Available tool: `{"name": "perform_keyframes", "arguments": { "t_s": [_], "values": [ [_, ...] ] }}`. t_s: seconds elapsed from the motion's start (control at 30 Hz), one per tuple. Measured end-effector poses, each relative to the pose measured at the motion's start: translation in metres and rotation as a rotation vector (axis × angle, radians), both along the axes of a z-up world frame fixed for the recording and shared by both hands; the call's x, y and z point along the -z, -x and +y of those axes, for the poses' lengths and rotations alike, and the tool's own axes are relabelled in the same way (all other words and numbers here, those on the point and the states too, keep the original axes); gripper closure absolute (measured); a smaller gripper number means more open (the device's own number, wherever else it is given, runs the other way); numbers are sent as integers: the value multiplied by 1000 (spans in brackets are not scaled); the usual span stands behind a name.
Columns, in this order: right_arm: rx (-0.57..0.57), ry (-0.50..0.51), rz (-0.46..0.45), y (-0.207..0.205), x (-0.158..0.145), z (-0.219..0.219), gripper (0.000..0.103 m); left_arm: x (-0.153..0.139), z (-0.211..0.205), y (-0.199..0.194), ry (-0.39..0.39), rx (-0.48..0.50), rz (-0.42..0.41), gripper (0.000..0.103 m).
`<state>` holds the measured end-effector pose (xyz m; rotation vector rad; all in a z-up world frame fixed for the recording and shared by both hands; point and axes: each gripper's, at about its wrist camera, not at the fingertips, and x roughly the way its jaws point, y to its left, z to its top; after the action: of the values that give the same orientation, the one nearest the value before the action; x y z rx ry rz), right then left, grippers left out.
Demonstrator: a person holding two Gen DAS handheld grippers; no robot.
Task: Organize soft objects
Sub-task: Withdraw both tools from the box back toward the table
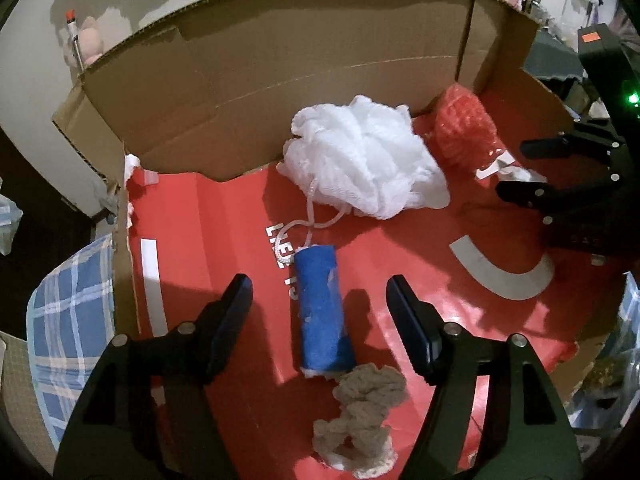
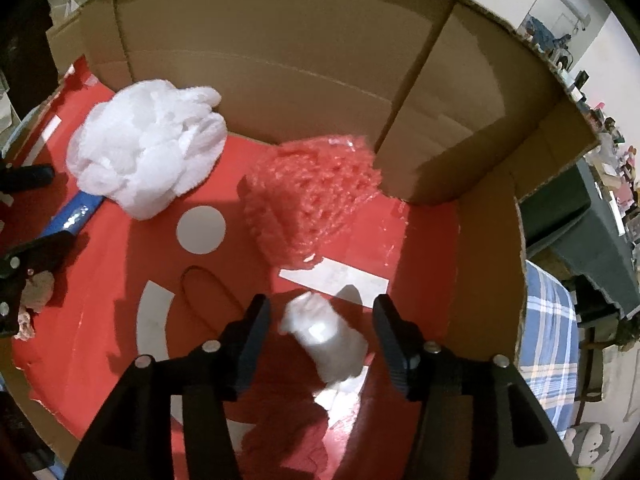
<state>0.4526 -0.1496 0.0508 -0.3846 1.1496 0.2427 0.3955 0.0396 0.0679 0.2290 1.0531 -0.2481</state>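
Both claws hang spread, gripping nothing. Between the left claw [image 1: 320, 308] tips lies the blue roll [image 1: 322, 312], beige rope knot [image 1: 360, 412] nearer; the white wad [image 2: 326, 336] lies between the right claw [image 2: 320, 344] tips. Beyond, the white puff's [image 1: 360, 160] cord touches the roll and might snag and drag.

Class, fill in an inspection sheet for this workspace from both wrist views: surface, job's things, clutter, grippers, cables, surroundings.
Surface: red printed floor of an open cardboard box.
Job's things: white mesh pouf with a cord, red mesh pouf, blue roll, beige knotted rope, white wad, all lying on the box floor.
Clutter: thin dark loop on the floor.
Grippers: left gripper open, astride the blue roll; right gripper open, astride the white wad; pads clear of both.
Cables: nothing seen.
Surroundings: blue checked cloth, plush toys, crowded shelves behind.
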Motion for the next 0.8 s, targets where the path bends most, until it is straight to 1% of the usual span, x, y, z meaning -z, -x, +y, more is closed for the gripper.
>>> {"name": "perform_keyframes", "arguments": {
  "t_s": [0.03,0.1,0.13,0.2,0.3,0.33,0.37,0.4,0.47,0.53,0.6,0.67,0.7,0.77,0.8],
  "values": [
    [0,-6,-7,1,-3,0,45,-3,0,2,7,1,-1,35],
    [0,-20,-20,4,-9,-1,39,-9,-1,6,9,3,-18,35],
    [1,-21,-29,6,-14,-1,34,-14,-1,9,9,4,-34,35],
    [3,-17,-62,11,-24,-2,33,-23,-2,17,22,4,-51,35],
    [8,-42,-96,22,-44,-4,33,-40,-3,36,54,6,-95,35],
    [6,-51,-114,28,-53,-5,29,-46,-3,43,60,9,-115,35],
    [2,-55,-130,33,-59,-5,24,-54,-3,52,66,12,-140,35],
    [-1,-58,-153,41,-68,-5,22,-62,-4,63,73,16,-171,34],
    [-10,-70,-207,58,-85,-7,15,-77,-8,83,108,35,-228,28],
    [-16,-95,-265,80,-103,-5,9,-92,-9,99,139,45,-285,28],
    [-24,-126,-309,98,-117,-9,7,-109,-8,122,167,39,-350,24],
    [-26,-151,-369,119,-134,-13,0,-121,-12,140,185,32,-409,22],
    [-26,-159,-402,131,-142,-13,0,-126,-13,155,196,27,-443,21],
    [-38,-197,-462,157,-158,-15,0,-135,-14,179,212,17,-503,14],
    [-44,-218,-489,171,-167,-18,0,-140,-13,195,225,9,-541,13]
  ]
}}
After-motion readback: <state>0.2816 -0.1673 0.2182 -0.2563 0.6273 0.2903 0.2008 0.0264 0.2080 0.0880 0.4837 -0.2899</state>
